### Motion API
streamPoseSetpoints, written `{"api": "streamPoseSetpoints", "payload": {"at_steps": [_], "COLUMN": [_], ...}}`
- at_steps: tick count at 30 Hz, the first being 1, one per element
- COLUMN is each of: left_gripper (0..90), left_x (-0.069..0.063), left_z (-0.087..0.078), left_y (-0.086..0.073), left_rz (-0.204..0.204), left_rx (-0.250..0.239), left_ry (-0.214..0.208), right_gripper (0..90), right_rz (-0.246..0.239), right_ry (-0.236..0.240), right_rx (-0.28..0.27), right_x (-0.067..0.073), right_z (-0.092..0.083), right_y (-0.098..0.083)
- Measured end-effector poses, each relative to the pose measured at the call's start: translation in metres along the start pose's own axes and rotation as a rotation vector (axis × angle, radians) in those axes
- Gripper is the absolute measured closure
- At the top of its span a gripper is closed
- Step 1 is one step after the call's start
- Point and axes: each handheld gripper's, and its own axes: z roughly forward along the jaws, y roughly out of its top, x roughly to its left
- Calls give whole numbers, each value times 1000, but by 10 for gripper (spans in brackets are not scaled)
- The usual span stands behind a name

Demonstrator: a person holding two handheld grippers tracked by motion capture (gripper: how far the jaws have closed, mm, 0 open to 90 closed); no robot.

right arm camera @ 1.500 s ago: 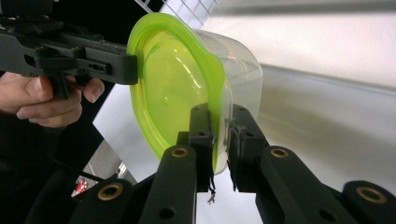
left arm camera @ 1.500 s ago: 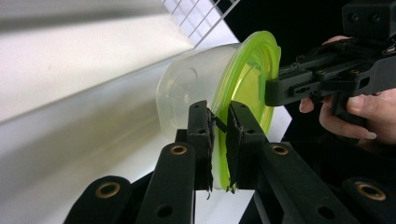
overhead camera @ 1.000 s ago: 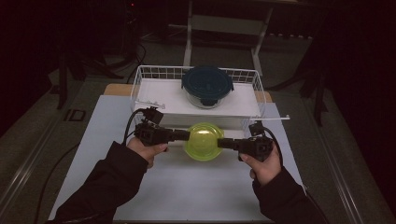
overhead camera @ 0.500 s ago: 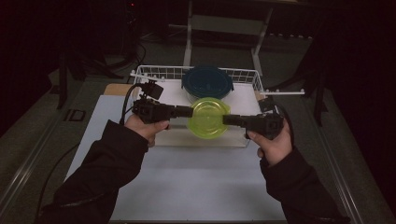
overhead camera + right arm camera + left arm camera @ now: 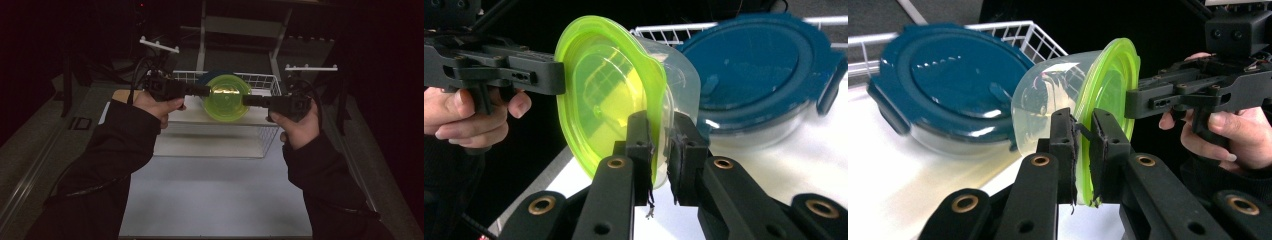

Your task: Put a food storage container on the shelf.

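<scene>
A clear tub with a lime-green lid (image 5: 227, 97) hangs in the air, tipped on its side with the lid facing the person. My left gripper (image 5: 207, 91) is shut on its rim from the left, and my right gripper (image 5: 246, 100) is shut on the opposite rim. In the left gripper view the jaws (image 5: 1084, 145) pinch the green lid's edge (image 5: 1108, 75). The right gripper view has its jaws (image 5: 659, 145) clamped on the lid's rim (image 5: 599, 95). Behind it, a blue-lidded glass container (image 5: 943, 85) rests in the white wire basket (image 5: 267, 80).
The basket stands at the far end of the white table (image 5: 215, 200), with the blue-lidded container (image 5: 754, 65) toward its back. A dark metal frame and white brackets (image 5: 310, 67) rise behind the table. Both sleeves come in from the bottom.
Both hands have lifted the green-lidded tub off the table, up and away over the basket. It has tipped from flat onto its side.
</scene>
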Motion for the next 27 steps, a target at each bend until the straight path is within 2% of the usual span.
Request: {"api": "streamPoseSetpoints", "payload": {"at_steps": [6,12,17,18,21,23,27], "left_gripper": [808,807,806,807,806,805,800], "left_x": [5,17,29,30,37,41,47], "left_z": [4,12,24,26,31,33,35], "left_y": [18,29,35,36,37,37,38], "left_rz": [-9,-59,-115,-111,-131,-146,-168], "left_rx": [-4,10,31,36,46,42,30], "left_ry": [12,16,25,28,16,8,-2], "right_gripper": [806,803,801,800,800,798,793], "right_rz": [0,16,48,56,70,68,86], "right_ry": [-22,-49,-71,-74,-78,-90,-80], "right_rx": [-12,6,14,18,24,28,29], "right_x": [-5,-12,-24,-26,-32,-33,-36], "right_z": [2,9,19,20,23,25,27], "right_y": [17,31,37,37,38,39,43]}}
